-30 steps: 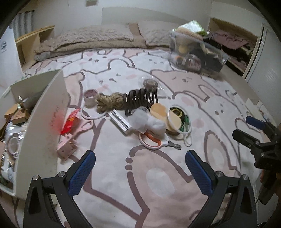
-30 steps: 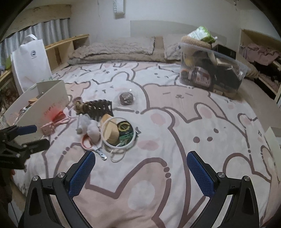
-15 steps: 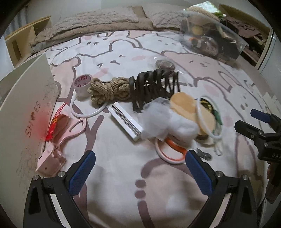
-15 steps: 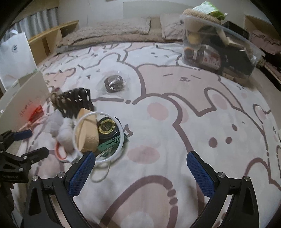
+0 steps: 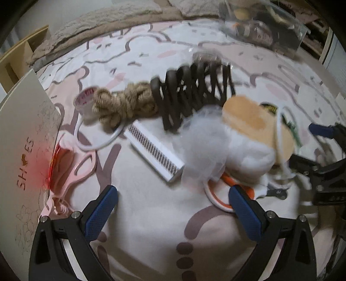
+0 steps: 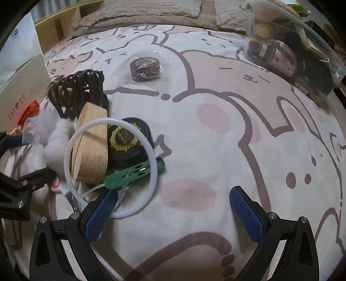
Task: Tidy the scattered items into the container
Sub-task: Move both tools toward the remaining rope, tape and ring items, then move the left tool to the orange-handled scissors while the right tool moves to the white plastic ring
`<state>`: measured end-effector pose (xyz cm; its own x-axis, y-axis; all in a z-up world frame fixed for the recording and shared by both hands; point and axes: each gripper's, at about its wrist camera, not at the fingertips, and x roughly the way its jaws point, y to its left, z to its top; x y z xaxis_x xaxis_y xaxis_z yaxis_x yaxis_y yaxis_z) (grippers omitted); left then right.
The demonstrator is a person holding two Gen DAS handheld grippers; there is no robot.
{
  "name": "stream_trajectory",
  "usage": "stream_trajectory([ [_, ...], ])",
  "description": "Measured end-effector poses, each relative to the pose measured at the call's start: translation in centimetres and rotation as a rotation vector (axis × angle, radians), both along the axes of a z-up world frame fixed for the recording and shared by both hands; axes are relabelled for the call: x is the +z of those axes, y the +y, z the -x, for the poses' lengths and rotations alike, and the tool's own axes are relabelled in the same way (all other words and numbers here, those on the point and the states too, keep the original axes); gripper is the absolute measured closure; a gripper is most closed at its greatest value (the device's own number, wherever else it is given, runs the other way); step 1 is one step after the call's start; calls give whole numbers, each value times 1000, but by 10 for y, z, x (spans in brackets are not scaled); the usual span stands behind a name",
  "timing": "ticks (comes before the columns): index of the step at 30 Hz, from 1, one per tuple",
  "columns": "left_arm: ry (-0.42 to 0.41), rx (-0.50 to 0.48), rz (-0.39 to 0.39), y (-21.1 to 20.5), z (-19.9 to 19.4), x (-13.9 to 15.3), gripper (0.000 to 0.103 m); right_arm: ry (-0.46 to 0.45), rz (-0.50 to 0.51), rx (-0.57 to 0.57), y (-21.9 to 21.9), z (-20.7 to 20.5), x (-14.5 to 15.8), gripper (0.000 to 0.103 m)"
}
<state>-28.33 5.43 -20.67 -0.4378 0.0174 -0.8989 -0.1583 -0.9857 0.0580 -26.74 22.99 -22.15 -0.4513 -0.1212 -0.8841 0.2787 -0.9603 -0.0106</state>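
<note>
Scattered items lie on a patterned bedspread. In the left wrist view my left gripper [image 5: 172, 208] is open just short of a white comb-like strip [image 5: 154, 151], white stuffing [image 5: 203, 144] and orange-handled scissors [image 5: 225, 194]. Behind them lie a jute rope bundle [image 5: 123, 103], a black folding rack [image 5: 194, 90] and a tape roll [image 5: 85, 98]. The white cardboard box [image 5: 19, 151] stands at the left, pink scissors [image 5: 73, 168] beside it. My right gripper [image 6: 173, 210] is open, its left finger over a white ring [image 6: 110, 164], near a green clip [image 6: 134, 173], a black tin [image 6: 127, 140] and a tan ribbon spool [image 6: 90, 147].
A clear plastic bin [image 6: 296, 47] full of things sits at the far right of the bed. A wrapped dark roll [image 6: 146, 68] lies alone mid-bed. Pillows [image 6: 151, 8] line the far edge and wooden shelving [image 6: 56, 23] stands at the far left.
Both grippers have moved forward and down toward the pile of items, which now looks much larger and closer. Nothing was picked up; both stayed open.
</note>
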Motion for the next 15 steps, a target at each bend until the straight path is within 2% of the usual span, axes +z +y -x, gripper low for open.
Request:
stream_trajectory([
  [6, -27, 17, -6, -3, -12, -2, 0, -10, 4, -14, 8, -23, 0, 0],
  [15, -26, 25, -14, -2, -54, 0, 0, 28, 29, -52, 23, -73, 0, 0],
])
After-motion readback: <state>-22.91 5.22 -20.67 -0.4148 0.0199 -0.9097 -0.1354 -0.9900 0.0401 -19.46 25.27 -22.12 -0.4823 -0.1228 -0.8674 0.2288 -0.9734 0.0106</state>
